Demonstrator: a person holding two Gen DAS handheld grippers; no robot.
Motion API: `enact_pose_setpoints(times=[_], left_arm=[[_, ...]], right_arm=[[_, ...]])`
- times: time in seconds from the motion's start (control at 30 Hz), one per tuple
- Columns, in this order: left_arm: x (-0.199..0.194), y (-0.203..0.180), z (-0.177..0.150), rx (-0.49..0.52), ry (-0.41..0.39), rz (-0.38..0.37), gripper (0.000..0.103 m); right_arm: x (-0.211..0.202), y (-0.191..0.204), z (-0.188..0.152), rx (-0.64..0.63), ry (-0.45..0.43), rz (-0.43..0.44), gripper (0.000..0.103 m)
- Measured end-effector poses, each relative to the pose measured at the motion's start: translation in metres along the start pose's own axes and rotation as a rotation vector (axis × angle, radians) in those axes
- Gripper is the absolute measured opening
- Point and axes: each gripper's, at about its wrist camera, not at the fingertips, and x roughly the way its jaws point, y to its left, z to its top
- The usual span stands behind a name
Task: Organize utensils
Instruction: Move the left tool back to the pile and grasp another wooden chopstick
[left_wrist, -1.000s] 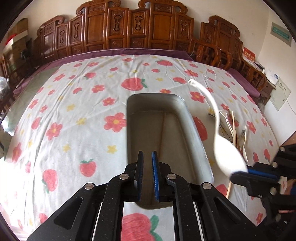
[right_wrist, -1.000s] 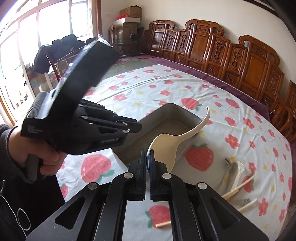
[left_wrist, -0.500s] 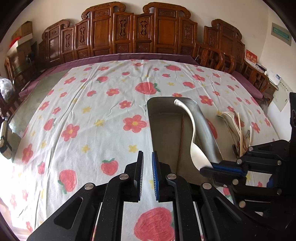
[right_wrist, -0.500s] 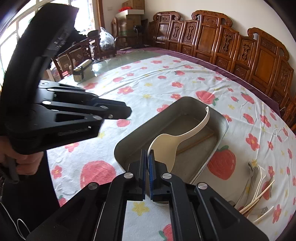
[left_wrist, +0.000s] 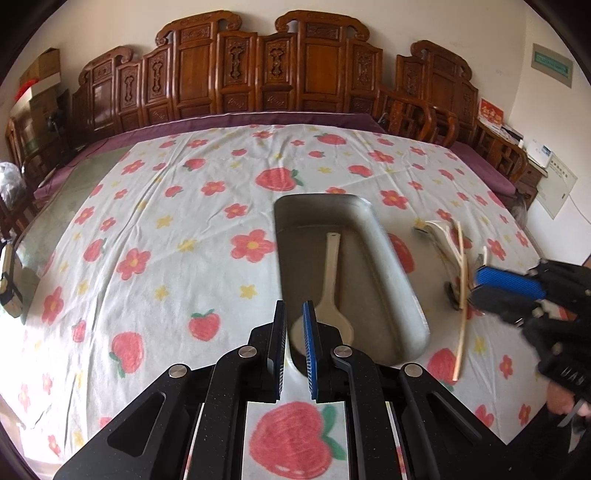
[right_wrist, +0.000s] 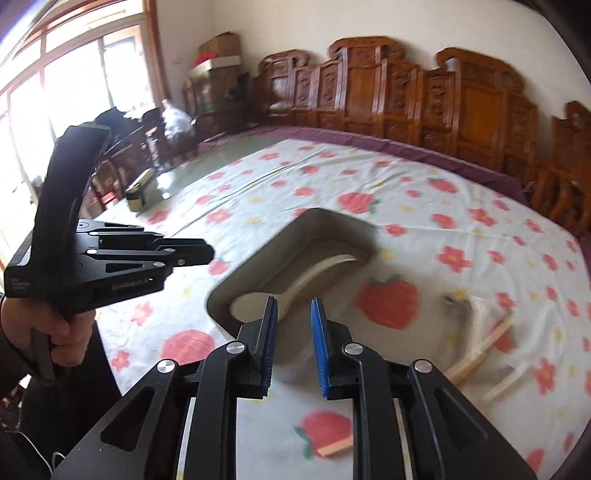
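Carved wooden chairs (left_wrist: 273, 70) line the far edge of a table under a strawberry-print cloth (left_wrist: 147, 229). On it sits a metal tray (left_wrist: 388, 254) holding a cream spoon (left_wrist: 328, 280), lying flat along the tray's length, bowl toward the camera and handle pointing away. Beside the tray lie loose utensils (left_wrist: 454, 254). Left gripper (left_wrist: 294, 347) has a narrow gap between its pads, holding nothing; right gripper (right_wrist: 293, 343) is spread and empty.
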Motion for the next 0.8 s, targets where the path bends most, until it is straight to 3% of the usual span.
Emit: enact_pose_setpoints(times=[0.3, 0.8], left_arm=[[-0.017, -0.051, -0.004, 0.05, -0.032, -0.085, 0.008], [0.014, -0.134, -0.034, 0.168, 0.051, -0.139, 0.008]], right_arm=[[-0.059, -0.054, -0.042, 0.094, -0.004, -0.157, 0.021], [-0.063, -0.101, -0.079, 0.178, 0.047, -0.215, 0.021]])
